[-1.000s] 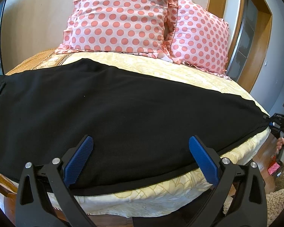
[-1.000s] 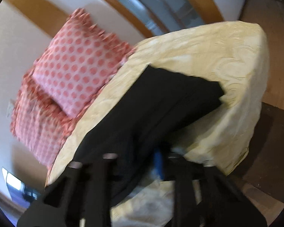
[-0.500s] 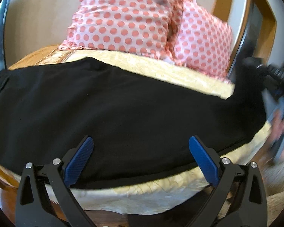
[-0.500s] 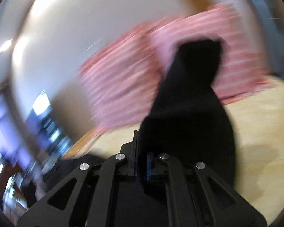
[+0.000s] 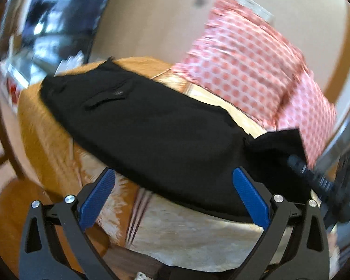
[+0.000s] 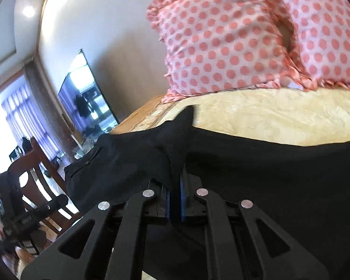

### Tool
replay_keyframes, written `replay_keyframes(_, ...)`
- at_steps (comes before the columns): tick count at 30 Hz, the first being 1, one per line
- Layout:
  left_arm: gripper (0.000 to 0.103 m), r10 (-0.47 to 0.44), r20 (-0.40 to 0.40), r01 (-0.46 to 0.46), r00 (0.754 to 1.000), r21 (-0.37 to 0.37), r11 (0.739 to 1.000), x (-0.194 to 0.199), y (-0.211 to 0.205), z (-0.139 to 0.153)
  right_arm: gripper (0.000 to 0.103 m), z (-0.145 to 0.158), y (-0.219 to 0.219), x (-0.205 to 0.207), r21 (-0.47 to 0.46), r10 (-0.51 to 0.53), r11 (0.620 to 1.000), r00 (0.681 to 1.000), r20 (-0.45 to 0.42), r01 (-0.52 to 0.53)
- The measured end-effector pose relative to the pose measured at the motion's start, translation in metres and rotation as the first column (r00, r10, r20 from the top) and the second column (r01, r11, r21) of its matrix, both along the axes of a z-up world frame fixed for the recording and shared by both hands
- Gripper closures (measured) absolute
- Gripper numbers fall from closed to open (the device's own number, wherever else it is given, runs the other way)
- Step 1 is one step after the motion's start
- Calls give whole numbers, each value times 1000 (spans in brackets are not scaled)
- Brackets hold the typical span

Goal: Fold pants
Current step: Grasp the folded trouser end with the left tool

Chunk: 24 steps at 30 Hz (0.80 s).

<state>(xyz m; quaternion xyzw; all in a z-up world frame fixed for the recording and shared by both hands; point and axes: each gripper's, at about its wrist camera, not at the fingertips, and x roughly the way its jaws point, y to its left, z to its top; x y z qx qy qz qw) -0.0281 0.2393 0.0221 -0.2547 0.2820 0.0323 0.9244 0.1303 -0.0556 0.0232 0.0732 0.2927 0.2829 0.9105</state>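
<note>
Black pants point(image 5: 151, 128) lie across a cream bedspread point(image 5: 186, 233), waistband and pocket toward the far left. My left gripper point(image 5: 173, 193) is open and empty, hovering just off the near edge of the pants. My right gripper point(image 6: 175, 200) is shut on the pants' leg end point(image 6: 177, 140), holding it lifted over the rest of the pants point(image 6: 280, 175). In the left wrist view the right gripper point(image 5: 315, 177) shows at the right with the raised black cloth point(image 5: 280, 144).
Two pink polka-dot pillows point(image 6: 221, 35) lean against the wall behind the bed. A dark wooden chair point(image 6: 35, 175) stands to the left of the bed, with a TV screen point(image 6: 86, 93) on the wall beyond. Orange cover point(image 5: 42, 121) drapes the bed's left end.
My right gripper has lifted the leg end off the bed's right side and carried it left over the pants. My left gripper has swung left, now viewing the waistband end.
</note>
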Motion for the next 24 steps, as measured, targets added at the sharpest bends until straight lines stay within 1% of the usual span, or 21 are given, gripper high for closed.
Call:
replay_keyframes(2, 2, 22, -13, -23, 1000, -55, 998, 0, 12, -5, 96, -17, 17, -4, -54, 55, 997, 998, -43, -57)
replay_keyframes(3, 2, 29, -18, -30, 999, -68, 997, 0, 16, -6, 95, -27, 24, -5, -88, 74, 993, 995, -71, -80)
replay_keyframes(4, 2, 35, -19, -36, 999, -75, 997, -2, 19, -8, 92, -32, 26, -7, -106, 83, 990, 994, -74, -91)
replay_keyframes(5, 2, 37, -17, -38, 999, -79, 996, -2, 21, -8, 87, -32, 26, -11, -111, 91, 989, 995, -47, -95)
replay_keyframes(6, 2, 37, -13, -38, 999, -82, 996, -2, 24, -7, 81, -32, 27, -15, -113, 112, 987, 993, -48, -117)
replay_keyframes(8, 2, 37, -10, -38, 999, -81, 996, -1, 25, -6, 42, -30, 31, -20, -85, 184, 979, 982, -53, -188)
replay_keyframes(10, 2, 24, -7, -25, 1000, -94, 995, 3, 25, -6, 31, -30, 39, -25, -98, 212, 972, 976, -45, -216)
replay_keyframes(13, 2, 1, -13, -2, 1000, -127, 992, 9, 30, -8, 28, -34, 45, -38, -152, 219, 964, 976, -2, -217)
replay_keyframes(16, 2, -1, -26, -3, 1000, -152, 988, 16, 35, -10, 26, -35, 47, -40, -160, 227, 962, 974, 13, -222)
replay_keyframes(17, 2, -2, -37, -5, 999, -170, 985, 19, 37, -11, 26, -35, 49, -35, -160, 228, 962, 974, 14, -223)
replay_keyframes(22, 2, -18, -56, 2, 998, -262, 965, 31, 45, -18, 24, -34, 51, -39, -172, 238, 958, 971, 23, -231)
replay_keyframes(24, 2, -10, -76, -11, 997, -268, 963, 35, 47, -18, 23, -34, 49, -42, -177, 240, 957, 970, 26, -232)
